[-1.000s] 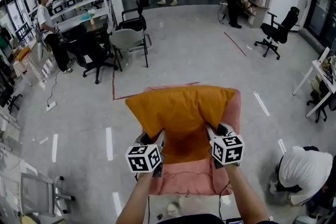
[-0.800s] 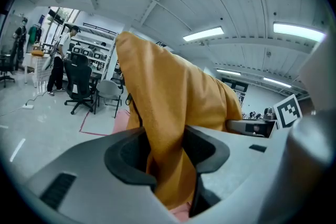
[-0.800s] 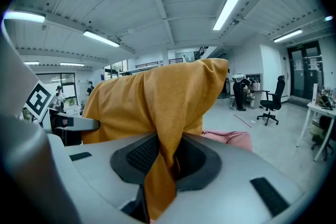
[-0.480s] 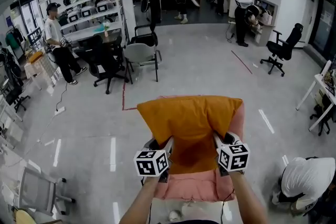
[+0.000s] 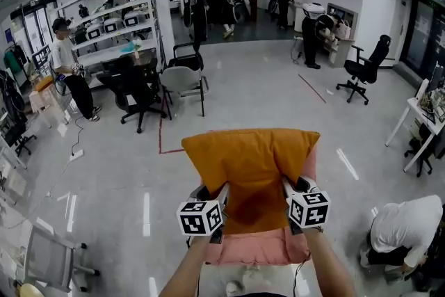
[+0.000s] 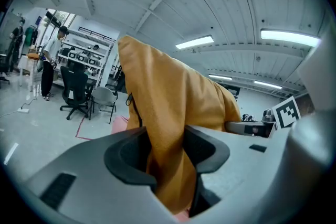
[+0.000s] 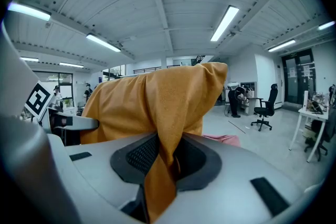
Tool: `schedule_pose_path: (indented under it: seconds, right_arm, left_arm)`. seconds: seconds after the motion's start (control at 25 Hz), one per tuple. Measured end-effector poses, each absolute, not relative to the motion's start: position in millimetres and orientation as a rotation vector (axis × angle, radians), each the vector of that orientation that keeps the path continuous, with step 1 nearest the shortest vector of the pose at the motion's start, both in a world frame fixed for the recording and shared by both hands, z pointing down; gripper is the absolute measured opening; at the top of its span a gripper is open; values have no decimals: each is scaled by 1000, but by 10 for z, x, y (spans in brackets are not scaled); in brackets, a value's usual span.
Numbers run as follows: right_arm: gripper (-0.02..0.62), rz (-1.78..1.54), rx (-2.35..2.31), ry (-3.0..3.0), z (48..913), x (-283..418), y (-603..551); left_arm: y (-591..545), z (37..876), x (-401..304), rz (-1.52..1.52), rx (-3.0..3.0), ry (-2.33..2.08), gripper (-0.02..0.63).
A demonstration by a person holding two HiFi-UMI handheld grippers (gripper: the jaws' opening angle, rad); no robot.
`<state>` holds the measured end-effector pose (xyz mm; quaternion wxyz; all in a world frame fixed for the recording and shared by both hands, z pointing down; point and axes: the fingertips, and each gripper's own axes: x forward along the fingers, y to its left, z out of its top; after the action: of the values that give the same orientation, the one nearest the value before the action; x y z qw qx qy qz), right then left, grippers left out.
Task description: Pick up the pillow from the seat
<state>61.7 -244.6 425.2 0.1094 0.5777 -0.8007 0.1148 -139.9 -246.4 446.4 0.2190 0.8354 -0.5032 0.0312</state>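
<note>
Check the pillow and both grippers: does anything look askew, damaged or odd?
Nothing stands out. The orange pillow is held fairly level over the pink seat, with the left gripper and right gripper each pinching a near corner. Its fabric bunches between the jaws, with no tear visible.

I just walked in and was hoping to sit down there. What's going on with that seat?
A person is handling an orange pillow with two hand-held grippers. The left gripper is clamped on the pillow's near left edge and the right gripper on its near right edge, with fabric pinched between each pair of jaws. The pillow is held over the pink seat and looks lifted off it, at least on the near side.
</note>
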Motion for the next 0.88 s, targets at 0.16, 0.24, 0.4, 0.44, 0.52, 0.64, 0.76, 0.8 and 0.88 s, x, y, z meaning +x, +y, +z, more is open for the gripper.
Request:
schedule_pose_path:
  seconds: [0.16, 0.24, 0.4, 0.44, 0.52, 0.64, 0.76, 0.8, 0.88]
  right_arm:
    - [106, 330, 1718, -2353, 4200, 592, -2269]
    - [106, 328, 1735, -2347, 4173, 565, -2201]
    - [107, 328, 1759, -2342, 4147, 482, -2089]
    - [107, 329, 1761, -2341, 4146, 473, -2071]
    - [107, 337, 1760, -2340, 4144, 474, -2036]
    - [107, 349, 1759, -2347, 4118, 473, -1988]
    - [107, 349, 1753, -2359, 4095, 449, -1952]
    - [107, 347, 1753, -2362, 4088, 442, -1942]
    - [107, 343, 1753, -2366, 4072, 441, -1919]
  left_arm:
    - [-2322, 4406, -1429, 77, 2328, -1377, 189]
    - [-2265, 4372, -1457, 75, 2342, -1363, 189]
    - [-2191, 4336, -1544, 76, 2355, -1343, 189]
    - [-2179, 4327, -1554, 76, 2358, -1343, 189]
    - [-2146, 4306, -1554, 77, 2362, -1342, 189]
    - [-2099, 4267, -1558, 76, 2369, -1333, 189]
    - [-2063, 4225, -1586, 68, 2378, -1336, 189]
    - [-2054, 4214, -1594, 66, 2381, -1338, 189]
    - [-2038, 4197, -1595, 65, 2384, -1339, 189]
